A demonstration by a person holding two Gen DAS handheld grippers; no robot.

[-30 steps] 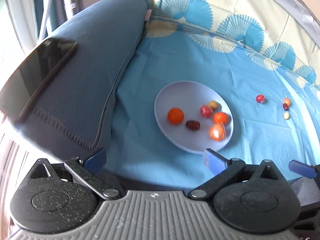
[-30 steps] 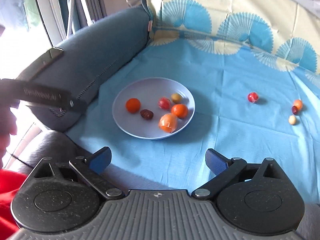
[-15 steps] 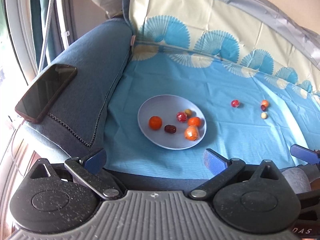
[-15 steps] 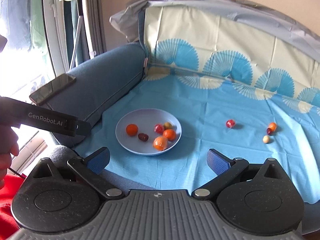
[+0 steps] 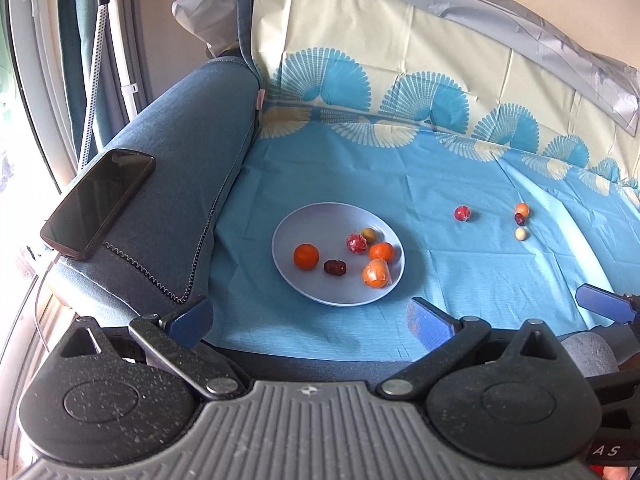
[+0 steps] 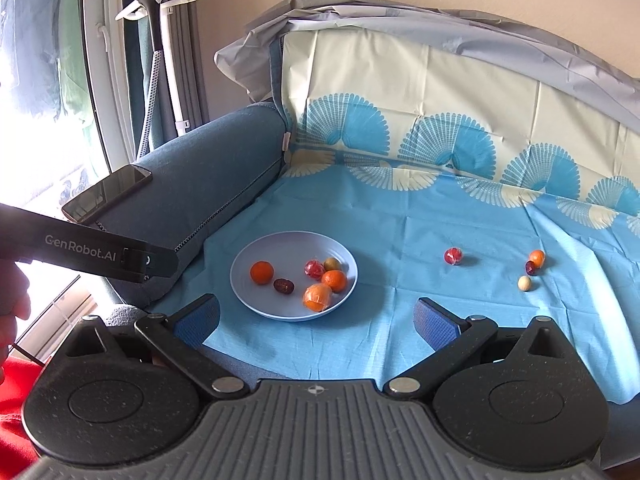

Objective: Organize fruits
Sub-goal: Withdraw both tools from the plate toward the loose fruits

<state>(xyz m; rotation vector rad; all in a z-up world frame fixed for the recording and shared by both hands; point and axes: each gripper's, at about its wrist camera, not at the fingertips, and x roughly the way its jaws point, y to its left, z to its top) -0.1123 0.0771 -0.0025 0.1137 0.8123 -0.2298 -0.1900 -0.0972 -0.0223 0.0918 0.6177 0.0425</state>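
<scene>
Both grippers, left gripper (image 5: 308, 316) and right gripper (image 6: 316, 316), wide open, empty; 6 fruits on plate (image 6: 256, 300), 4 fruits (image 6: 453, 256) loose on cloth (image 6: 400, 220).

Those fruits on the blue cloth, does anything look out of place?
Yes. Six pieces sit in the plate, but four lie loose on the cloth to its right: a red wrapped one alone, then an orange one, a dark one touching it, and a pale one. Also, a phone rests on the sofa arm.
</scene>
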